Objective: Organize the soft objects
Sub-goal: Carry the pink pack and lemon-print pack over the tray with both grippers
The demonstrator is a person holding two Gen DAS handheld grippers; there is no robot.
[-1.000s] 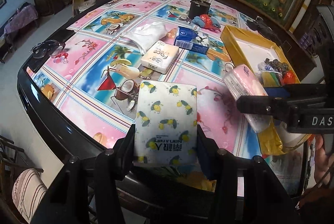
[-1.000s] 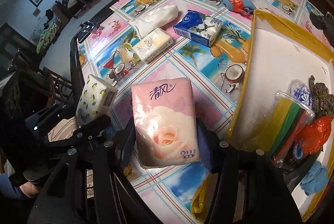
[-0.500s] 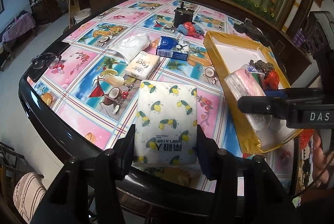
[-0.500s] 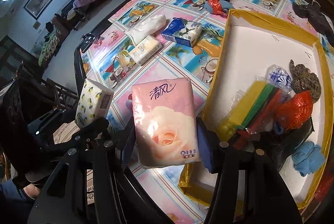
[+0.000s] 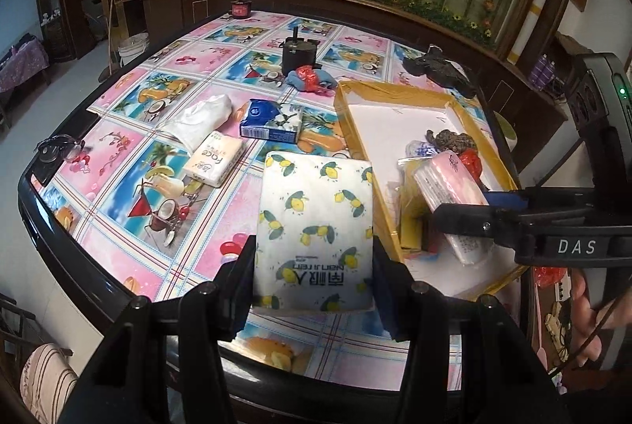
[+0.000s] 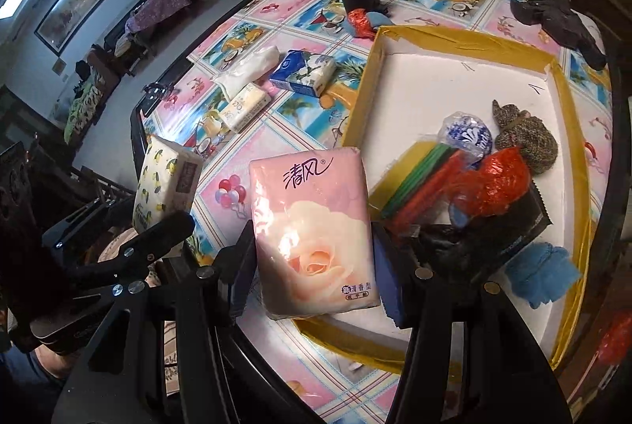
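Observation:
My left gripper [image 5: 314,278] is shut on a white tissue pack with a lemon print [image 5: 314,230], held above the table's near edge. My right gripper [image 6: 312,274] is shut on a pink tissue pack with a rose [image 6: 312,230], held over the near corner of the yellow-rimmed box [image 6: 568,116]. The left wrist view shows the pink pack [image 5: 450,203] in the right gripper's fingers above the box [image 5: 379,92]. The right wrist view shows the lemon pack [image 6: 166,183] at the left. A cream pack [image 5: 213,159], a blue pack [image 5: 270,124] and a white pack [image 5: 201,120] lie on the table.
The box holds a red bag [image 6: 493,183], coloured strips [image 6: 422,179], a blue-white ball [image 6: 466,136], a knitted bundle [image 6: 525,139] and blue cloth [image 6: 545,274]. On the flowered tablecloth [image 5: 185,60] stand a black pot [image 5: 298,53] and a jar [image 5: 241,5]. A dark object [image 5: 438,68] lies behind the box.
Both grippers, each still holding its pack, have risen and moved right towards the box. The pink pack now hangs over the box's near corner.

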